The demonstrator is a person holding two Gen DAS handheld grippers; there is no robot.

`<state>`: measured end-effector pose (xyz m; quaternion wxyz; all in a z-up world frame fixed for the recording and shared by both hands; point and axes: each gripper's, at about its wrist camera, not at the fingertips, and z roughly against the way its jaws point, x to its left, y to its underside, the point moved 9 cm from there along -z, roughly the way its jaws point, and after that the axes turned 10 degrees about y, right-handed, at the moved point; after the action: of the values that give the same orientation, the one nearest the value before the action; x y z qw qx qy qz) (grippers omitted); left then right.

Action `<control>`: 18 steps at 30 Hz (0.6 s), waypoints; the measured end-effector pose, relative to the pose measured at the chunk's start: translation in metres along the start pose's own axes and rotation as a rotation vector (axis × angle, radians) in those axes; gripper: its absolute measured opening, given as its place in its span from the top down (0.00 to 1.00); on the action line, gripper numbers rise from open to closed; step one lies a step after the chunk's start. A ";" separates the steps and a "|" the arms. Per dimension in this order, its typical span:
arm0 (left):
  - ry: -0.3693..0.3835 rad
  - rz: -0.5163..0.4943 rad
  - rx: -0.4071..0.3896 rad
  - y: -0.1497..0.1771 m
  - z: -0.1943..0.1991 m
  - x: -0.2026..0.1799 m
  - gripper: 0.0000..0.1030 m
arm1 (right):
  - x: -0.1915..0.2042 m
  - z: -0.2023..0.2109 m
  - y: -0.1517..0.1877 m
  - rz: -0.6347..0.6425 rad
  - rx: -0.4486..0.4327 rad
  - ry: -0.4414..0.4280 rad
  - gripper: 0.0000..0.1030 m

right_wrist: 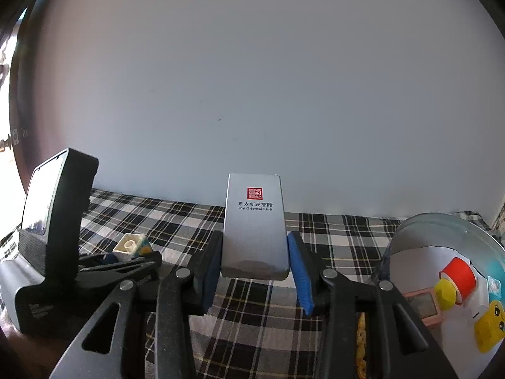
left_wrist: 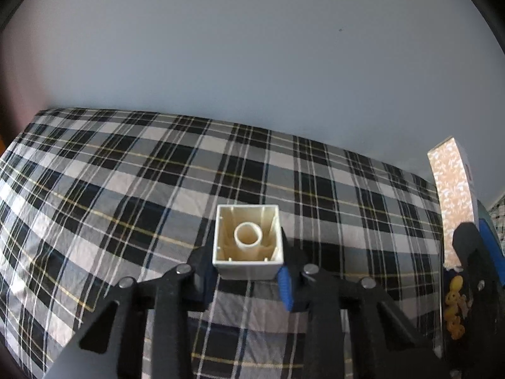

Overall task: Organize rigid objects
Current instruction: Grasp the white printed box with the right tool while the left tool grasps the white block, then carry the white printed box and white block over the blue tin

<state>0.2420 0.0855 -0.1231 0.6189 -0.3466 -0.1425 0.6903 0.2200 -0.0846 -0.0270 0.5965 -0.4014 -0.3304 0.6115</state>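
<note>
Left gripper (left_wrist: pixel 247 276), seen along its own fingers: the jaws are closed on a cream toy brick (left_wrist: pixel 247 241), one blue pad (left_wrist: pixel 285 287) pressed against each side wall. The brick sits between the fingertips with its hollow underside and round inner tube turned toward the camera. A checked cloth (left_wrist: pixel 126 189) lies below and ahead of the tool.

Right gripper (right_wrist: pixel 254 279), seen along its own fingers: the jaws are closed on a grey box (right_wrist: pixel 255 230) printed "The Oriental Club" under a red seal. The box stands upright between the two pads and rises beyond the fingertips. To the right of this tool sits a metal bowl (right_wrist: pixel 442 224) holding a red roll (right_wrist: pixel 460 276), a yellow toy (right_wrist: pixel 489 325) and a small pink frame (right_wrist: pixel 423 304). To its left, the other gripper carries the brick just above the cloth.
</note>
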 end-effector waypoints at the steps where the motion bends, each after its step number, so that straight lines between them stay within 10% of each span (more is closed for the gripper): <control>1: -0.003 0.002 -0.007 0.000 0.002 0.002 0.70 | -0.002 0.002 0.000 -0.002 -0.005 0.001 0.58; 18: -0.107 -0.099 -0.223 0.006 0.073 -0.006 0.70 | -0.002 0.030 0.000 -0.004 -0.094 -0.021 0.58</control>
<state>0.1892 0.0953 -0.0725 0.6012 -0.3684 -0.2683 0.6563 0.1933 -0.0843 -0.0125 0.5747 -0.4219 -0.3657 0.5983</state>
